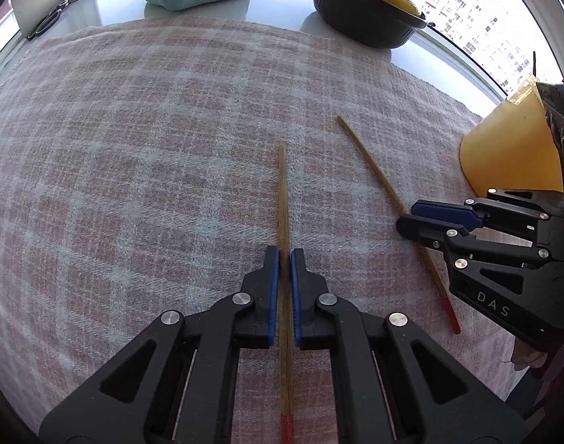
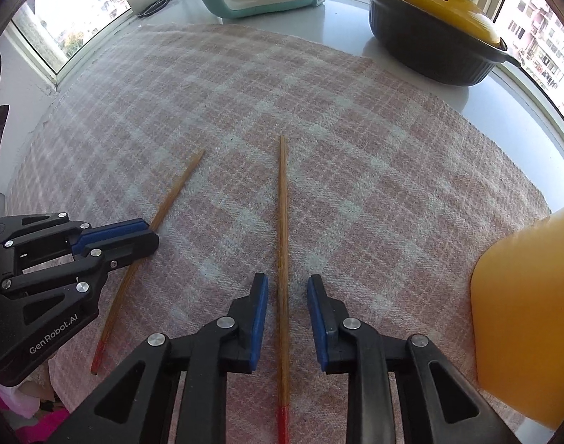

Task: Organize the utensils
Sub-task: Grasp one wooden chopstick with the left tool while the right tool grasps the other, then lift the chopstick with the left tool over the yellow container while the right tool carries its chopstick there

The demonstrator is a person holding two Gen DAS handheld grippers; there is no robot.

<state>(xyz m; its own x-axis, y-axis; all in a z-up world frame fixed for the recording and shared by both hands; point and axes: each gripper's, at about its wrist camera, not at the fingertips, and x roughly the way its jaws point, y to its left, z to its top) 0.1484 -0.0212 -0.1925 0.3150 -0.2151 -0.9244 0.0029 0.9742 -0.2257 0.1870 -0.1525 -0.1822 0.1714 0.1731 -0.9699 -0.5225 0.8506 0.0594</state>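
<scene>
Two red-tipped chopsticks lay on the checked cloth (image 1: pixel 152 129), well apart. The left chopstick (image 1: pixel 283 203) was clamped in the left gripper (image 1: pixel 284 255). The right chopstick (image 2: pixel 282 203) lay between the right gripper (image 2: pixel 287 288)'s pads, untouched. A yellow cup (image 2: pixel 526 314) stood near.

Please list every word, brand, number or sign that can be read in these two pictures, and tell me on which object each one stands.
"DAS": white letters on the black body of the right gripper, seen from the left wrist camera; more letters may be hidden.
"GenRobot.AI": white letters on the black body of the left gripper, seen from the right wrist camera.
No readable text on the pot, the yellow cup, the chopsticks or the checked cloth.
</scene>
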